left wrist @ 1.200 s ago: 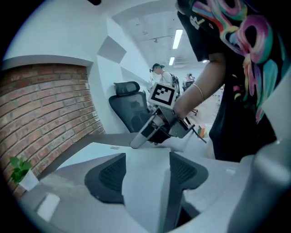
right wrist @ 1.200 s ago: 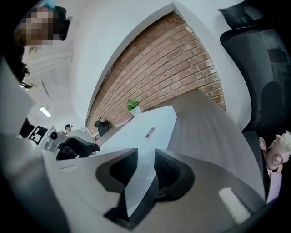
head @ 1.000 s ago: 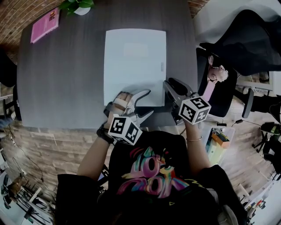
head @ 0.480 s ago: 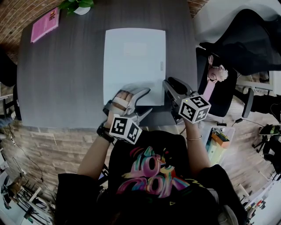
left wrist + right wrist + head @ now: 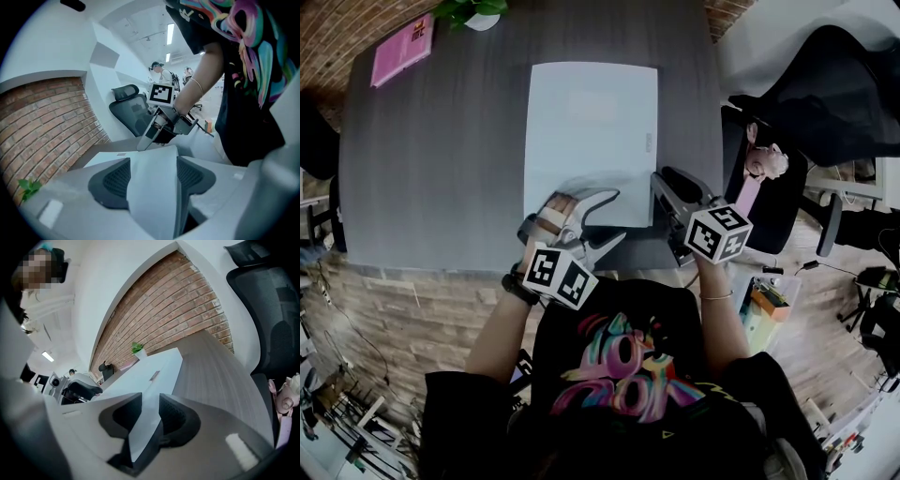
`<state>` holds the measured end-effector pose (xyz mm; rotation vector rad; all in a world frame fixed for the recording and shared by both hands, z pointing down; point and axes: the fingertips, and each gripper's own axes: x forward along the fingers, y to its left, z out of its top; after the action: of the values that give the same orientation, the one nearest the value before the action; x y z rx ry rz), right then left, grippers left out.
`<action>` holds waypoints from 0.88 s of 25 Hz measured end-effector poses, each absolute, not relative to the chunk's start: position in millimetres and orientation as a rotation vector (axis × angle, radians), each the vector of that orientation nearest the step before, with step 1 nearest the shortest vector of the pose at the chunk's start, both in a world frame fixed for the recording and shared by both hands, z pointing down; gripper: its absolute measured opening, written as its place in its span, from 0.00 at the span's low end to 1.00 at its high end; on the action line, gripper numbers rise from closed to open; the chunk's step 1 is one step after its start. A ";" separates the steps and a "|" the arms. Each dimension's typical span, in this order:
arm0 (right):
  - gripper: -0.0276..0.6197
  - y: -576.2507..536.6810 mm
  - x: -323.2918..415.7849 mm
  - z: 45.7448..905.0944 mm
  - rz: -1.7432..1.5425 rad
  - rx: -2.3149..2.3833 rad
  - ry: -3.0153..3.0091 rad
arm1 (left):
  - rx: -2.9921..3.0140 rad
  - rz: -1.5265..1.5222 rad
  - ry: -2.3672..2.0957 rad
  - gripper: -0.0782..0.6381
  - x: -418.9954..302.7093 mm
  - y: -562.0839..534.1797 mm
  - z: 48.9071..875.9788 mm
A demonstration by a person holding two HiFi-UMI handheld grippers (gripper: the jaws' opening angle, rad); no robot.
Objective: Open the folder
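- Left gripper (image 5: 152, 178) stands wide, straddling the near edge of the folder (image 5: 591, 122); the cover sits between its pads, apparently unpinched.
- Right gripper (image 5: 150, 416) is narrow, closed on the folder's near right corner.
- Folder lies closed on the grey table (image 5: 441, 159), near its front edge.
- Step in hand, as I judge it: getting hold of the cover. Next, the left jaws should close on the top leaf only, then lift.
- Bare table lies left and beyond; the pink book (image 5: 401, 49) and plant (image 5: 469, 11) are well apart. The table's right edge is near.
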<state>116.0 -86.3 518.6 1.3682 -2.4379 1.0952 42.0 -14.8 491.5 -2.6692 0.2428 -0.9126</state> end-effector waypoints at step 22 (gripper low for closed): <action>0.22 -85.4 117.4 518.2 1.118 1.328 -2.419 | -2.771 -0.721 0.354 0.11 40.0 3.0 459.9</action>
<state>117.4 -85.4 518.2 1.3277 -2.4192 1.1182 40.0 3.0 459.9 -2.7709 0.3542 -0.7208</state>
